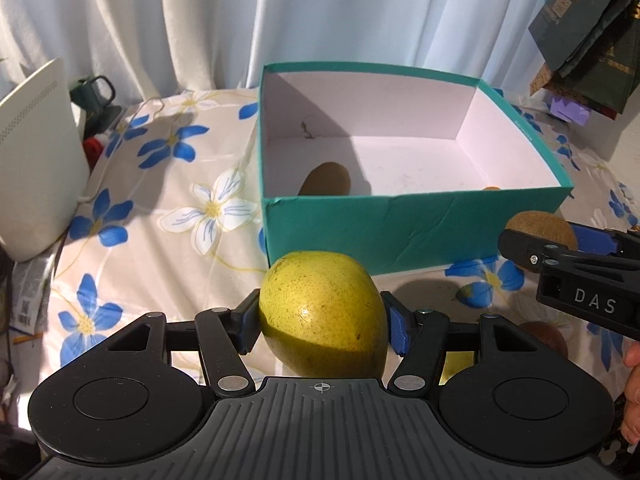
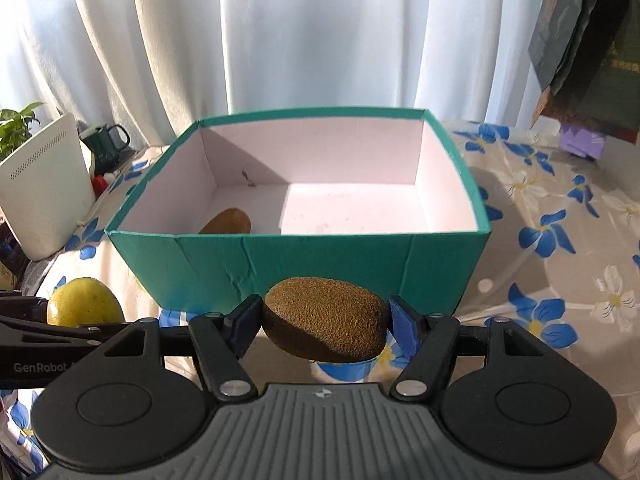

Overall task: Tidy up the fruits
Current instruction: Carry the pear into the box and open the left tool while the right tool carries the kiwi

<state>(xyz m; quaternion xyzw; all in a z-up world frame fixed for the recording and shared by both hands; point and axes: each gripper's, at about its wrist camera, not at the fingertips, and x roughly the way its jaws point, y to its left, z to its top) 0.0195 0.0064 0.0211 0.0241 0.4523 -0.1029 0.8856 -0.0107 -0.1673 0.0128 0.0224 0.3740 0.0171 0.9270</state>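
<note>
A: Left gripper (image 1: 322, 320)?
B: Fingers closed on a yellow-green mango (image 1: 322, 314), blue pads touching both sides. Mango is held above the floral tablecloth (image 1: 160, 208), just in front of the teal box (image 1: 400, 232). The right wrist view shows it at the left edge too.

A: Right gripper (image 2: 325, 322)?
B: Clamped on a brown kiwi (image 2: 325, 318), pads pressing each end. It sits just short of the box's near wall, not inside.

A: Box contents?
B: One kiwi in the box (image 2: 226, 222), near-left corner, in shadow. A small orange bit shows at the near-right inner edge in the left wrist view; too little visible to name.

A: Anything loose?
B: Another brown fruit on the cloth (image 1: 544, 336) under the right gripper, partly hidden.

A: Background?
B: White curtain (image 2: 280, 32), white perforated device (image 2: 40, 184) left, green mug (image 2: 106, 142) behind it.
</note>
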